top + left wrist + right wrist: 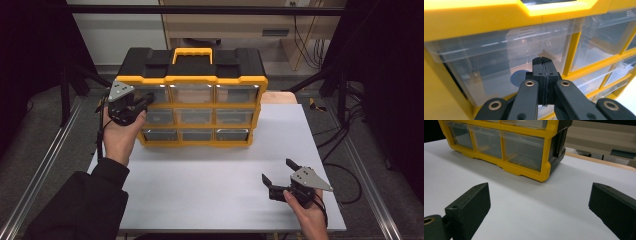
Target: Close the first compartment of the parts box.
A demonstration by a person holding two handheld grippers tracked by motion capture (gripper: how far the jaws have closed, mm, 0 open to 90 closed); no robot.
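Observation:
A yellow and black drawer organizer (192, 78) stands at the back of the white table (210, 185), with a yellow handle on top and several clear drawers in its front. My left gripper (149, 99) is held up at the cabinet's left end. In the left gripper view my left gripper (543, 60) is shut, pads pressed together with nothing between them, right in front of the clear top-left drawer (494, 62). Whether the tips touch the drawer I cannot tell. My right gripper (277, 169) sits low at the table's front right, open and empty. From my right gripper (539, 192), the organizer (546, 157) stands farther off.
A wooden board (278, 97) pokes out behind the organizer's right side. Metal frame rails (45, 165) run along both sides of the table, and cables (345, 145) lie on the floor at the right. White table surface lies between the organizer and the right gripper.

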